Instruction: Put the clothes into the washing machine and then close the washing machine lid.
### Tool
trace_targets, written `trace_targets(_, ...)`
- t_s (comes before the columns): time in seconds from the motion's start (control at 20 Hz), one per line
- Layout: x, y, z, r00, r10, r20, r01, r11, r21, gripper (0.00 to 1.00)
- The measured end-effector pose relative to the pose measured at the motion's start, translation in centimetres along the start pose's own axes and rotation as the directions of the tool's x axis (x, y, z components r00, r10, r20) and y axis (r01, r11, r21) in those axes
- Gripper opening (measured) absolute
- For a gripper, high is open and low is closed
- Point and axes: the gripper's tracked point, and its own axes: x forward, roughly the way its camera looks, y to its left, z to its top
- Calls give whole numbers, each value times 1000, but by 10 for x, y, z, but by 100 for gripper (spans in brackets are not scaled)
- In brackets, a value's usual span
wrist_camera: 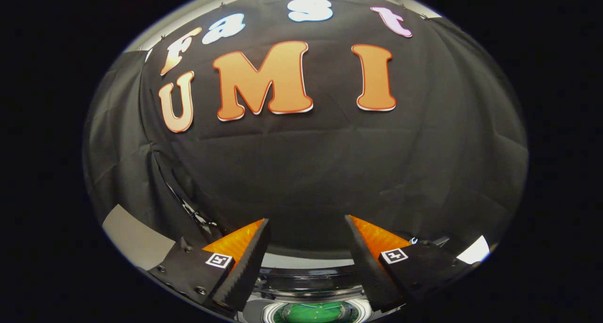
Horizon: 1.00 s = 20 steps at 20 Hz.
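My gripper (307, 224) is open, its two fingers spread wide with nothing between them, pointing at the booth's black cloth wall. Below and between the fingers lies the top of the washing machine (311, 278), with a pale rim and a shiny curved band. Lower down, a round part with a green centre (314, 312) shows between the finger bases. I cannot tell whether the lid is up or down. No clothes are to be seen from here.
The black cloth wall (306, 172) hangs close behind the machine and wraps round both sides. A pale grey surface (134, 238) shows beside the left finger, and a small white patch (473, 251) beside the right finger.
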Motion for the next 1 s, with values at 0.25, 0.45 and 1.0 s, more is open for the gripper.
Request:
trace_targets(0.25,23,-4,-26,997,-32,-70,31,999,-15,99)
trace_targets(0.45,22,-7,-36,997,-40,-71,37,999,-35,99)
trace_targets(1.0,-41,-3,-56,999,-21,-25,20,999,-36,99)
